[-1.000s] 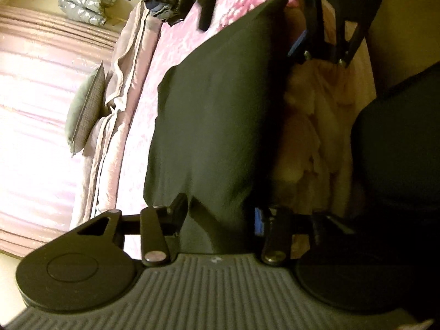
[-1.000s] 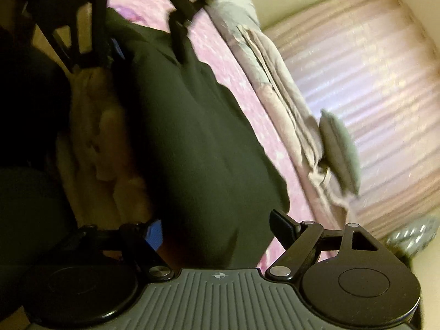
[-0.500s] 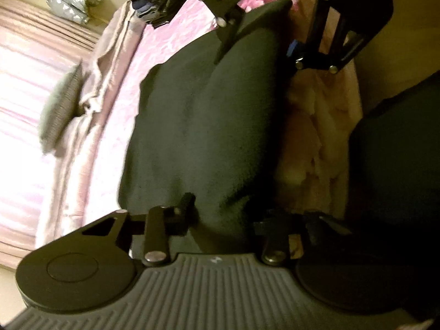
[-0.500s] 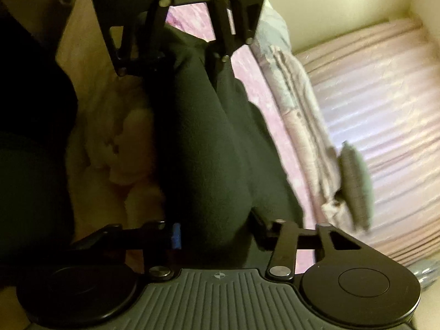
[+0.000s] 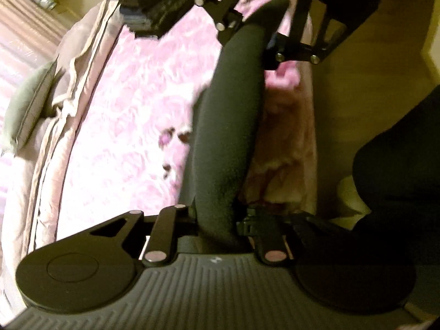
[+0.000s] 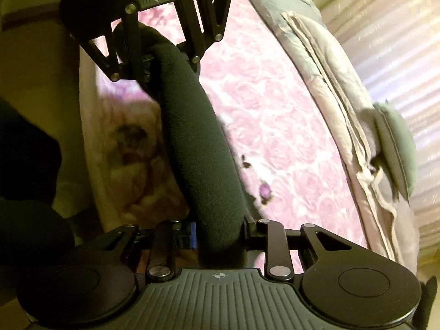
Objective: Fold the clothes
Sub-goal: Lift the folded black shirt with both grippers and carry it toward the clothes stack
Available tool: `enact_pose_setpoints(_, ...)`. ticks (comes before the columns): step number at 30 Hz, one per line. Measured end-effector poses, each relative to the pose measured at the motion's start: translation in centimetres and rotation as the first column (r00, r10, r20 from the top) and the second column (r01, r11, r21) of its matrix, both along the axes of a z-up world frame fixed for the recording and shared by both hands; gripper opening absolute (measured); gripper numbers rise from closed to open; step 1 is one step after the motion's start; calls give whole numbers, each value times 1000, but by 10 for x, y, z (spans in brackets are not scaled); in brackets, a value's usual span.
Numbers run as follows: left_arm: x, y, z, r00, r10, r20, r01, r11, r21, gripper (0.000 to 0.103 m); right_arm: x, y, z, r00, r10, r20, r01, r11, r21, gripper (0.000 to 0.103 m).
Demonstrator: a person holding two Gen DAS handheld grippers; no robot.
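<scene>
A black fleece garment hangs stretched as a narrow band between my two grippers, lifted above the pink rose-patterned bed cover. My left gripper grips one end, its jaws closing with the fleece pinched between the pads. The right gripper shows at the top of the left wrist view, clamped on the other end. In the right wrist view the right gripper also has its jaws closing on the garment, and the left gripper holds the far end above the bed cover.
A stack of dark folded clothes lies further up the bed. Bunched pale bedding and a grey-green cushion line the far side by the curtain. A cream fluffy blanket hangs at the near edge. The person's dark clothing is beside the wooden floor.
Both grippers rose from the bed with the garment. The fleece, which lay broad on the cover, is now drawn into a narrow hanging band, and both pairs of jaws have narrowed on it.
</scene>
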State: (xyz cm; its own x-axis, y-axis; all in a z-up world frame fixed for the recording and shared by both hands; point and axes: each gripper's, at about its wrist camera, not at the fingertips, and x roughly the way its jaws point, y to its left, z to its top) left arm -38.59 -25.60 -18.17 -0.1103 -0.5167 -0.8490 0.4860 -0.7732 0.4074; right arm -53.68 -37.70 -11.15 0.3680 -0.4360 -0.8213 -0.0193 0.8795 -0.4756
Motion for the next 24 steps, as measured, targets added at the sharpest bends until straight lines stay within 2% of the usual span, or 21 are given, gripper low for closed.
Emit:
enact_pose_setpoints(4,-4,-7,55,997,-78,-23,79,997,5,16,-10,9,59,997,-74,-18,75,996,50,27)
enact_pose_setpoints(7,-14,-22,85,988,-154,-34,153,988,-22,16,-28,21,94,988,-156,-7,156,987,38,27)
enact_pose_setpoints(10,-31,-48,114,970,-239,-33,236,969,-78,16,-45,18,123,973,-232,10,232,973,-3,27)
enact_pose_setpoints(15,-72,-112,168,929,-370,-15,359,910,-205,16,-85,-24,181,931,-358,66,364,923,-125,27)
enact_pose_setpoints(20,-136,-197,233,887,-461,9,434,827,-357,16,-143,-89,243,883,-444,153,470,844,-259,27)
enact_pose_setpoints(22,-167,-236,256,879,-477,10,439,801,-406,16,-174,-123,266,869,-459,185,495,818,-293,27)
enact_pose_setpoints(24,-200,-277,274,880,-475,3,428,791,-437,16,-207,-159,286,866,-457,202,499,803,-324,27)
